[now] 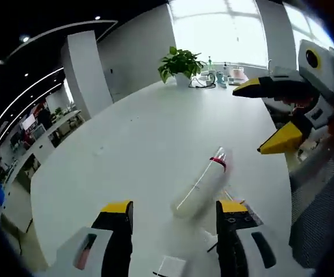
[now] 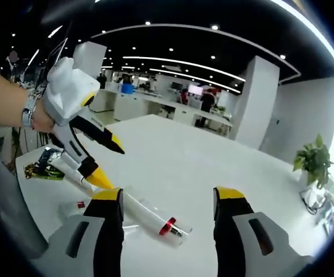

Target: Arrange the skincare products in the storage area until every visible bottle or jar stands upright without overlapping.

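Observation:
A white tube-shaped bottle [image 1: 203, 186] with a red band and a clear cap lies on its side on the white table [image 1: 138, 133]. It rests just ahead of my open left gripper [image 1: 175, 209], nearer the right-hand jaw, and nothing is gripped. My right gripper [image 1: 252, 120] hovers open above the table, beyond the bottle's cap end. In the right gripper view the same bottle [image 2: 145, 215] lies across the front of my open right gripper [image 2: 168, 196]. The left gripper [image 2: 114, 167], held by a hand, hangs open over the bottle's base end.
A potted plant [image 1: 181, 62] and several small items [image 1: 222, 76] stand at the table's far end by the window. A green and black bundle [image 2: 42, 170] and a small red piece [image 2: 81, 204] lie near the table's edge. A white card [image 1: 170, 266] lies by my left jaws.

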